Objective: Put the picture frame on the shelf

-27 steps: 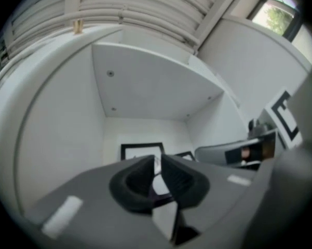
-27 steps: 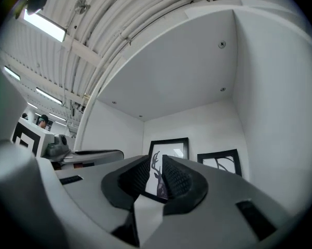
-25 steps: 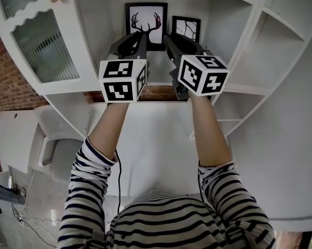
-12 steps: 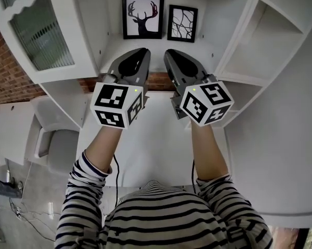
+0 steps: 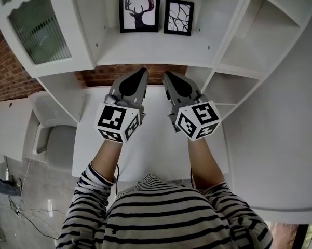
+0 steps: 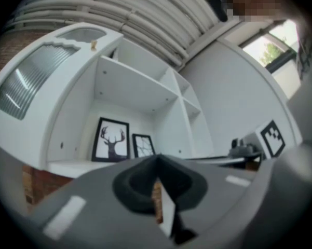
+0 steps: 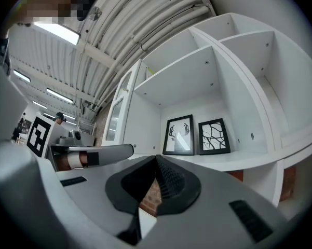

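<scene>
Two black picture frames stand upright against the back of the white shelf (image 5: 145, 53): a deer print (image 5: 139, 9) and, to its right, a smaller print of branching lines (image 5: 178, 17). Both grippers hang below and in front of the shelf edge, over the white table. My left gripper (image 5: 140, 72) and my right gripper (image 5: 166, 75) are side by side, jaws shut with nothing in them. The left gripper view shows the deer frame (image 6: 112, 140) and the lines frame (image 6: 144, 145) beyond its closed tips (image 6: 157, 157). The right gripper view shows the deer frame (image 7: 179, 135) and the lines frame (image 7: 214, 136) too.
A cabinet door with ribbed glass (image 5: 37, 31) flanks the shelf on the left. Open white compartments (image 5: 259, 40) lie to the right. Brick wall (image 5: 104, 77) shows under the shelf. A white table (image 5: 156, 154) is below my arms, with a grey chair (image 5: 57, 145) at its left.
Both grippers have drawn back from the shelf toward the person and lowered, staying shut. The two frames stay standing on the shelf.
</scene>
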A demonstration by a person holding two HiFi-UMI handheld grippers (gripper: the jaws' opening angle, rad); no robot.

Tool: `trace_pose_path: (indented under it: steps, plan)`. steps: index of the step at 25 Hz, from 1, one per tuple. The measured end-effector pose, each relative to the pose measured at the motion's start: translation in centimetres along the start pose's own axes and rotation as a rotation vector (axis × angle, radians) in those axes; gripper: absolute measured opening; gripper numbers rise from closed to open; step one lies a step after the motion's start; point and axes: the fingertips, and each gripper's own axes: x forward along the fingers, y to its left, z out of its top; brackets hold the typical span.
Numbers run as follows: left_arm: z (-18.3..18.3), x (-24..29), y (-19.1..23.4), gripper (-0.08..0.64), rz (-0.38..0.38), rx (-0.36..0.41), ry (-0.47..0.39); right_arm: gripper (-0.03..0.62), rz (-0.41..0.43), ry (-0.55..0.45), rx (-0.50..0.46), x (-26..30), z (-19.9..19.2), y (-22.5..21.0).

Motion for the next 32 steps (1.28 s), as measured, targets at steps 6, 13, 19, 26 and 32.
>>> trace_pose_path:
  steps: [6, 13, 19, 26, 32]
  plan:
    - [-2.2, -1.7, -1.8, 0.006, -0.055, -0.040, -0.003, 0.008, 0.025, -0.026, 0.004, -2.3, -1.8, 1.3]
    - [-5.0, -3.9, -3.2, 0.006, -0.095, -0.141, -0.044, 0.008, 0.087, -0.068, 0.020, -4.4, -3.9, 3.5]
    - [-8.5, -5.7, -4.5, 0.006, -0.123, -0.206, -0.018, 0.008, 0.138, -0.047, 0.012, -6.1, -6.5, 5.2]
    - [-9.3, -7.3, -7.0, 0.008, -0.195, -0.178, 0.000, 0.008, 0.150, -0.006, 0.025, -7.6, -7.7, 6.0]
    - [-10.3, -8.2, -7.5, 0.008, -0.200, -0.192, 0.017, 0.008, 0.159, 0.019, 0.041, -8.6, -9.0, 6.7]
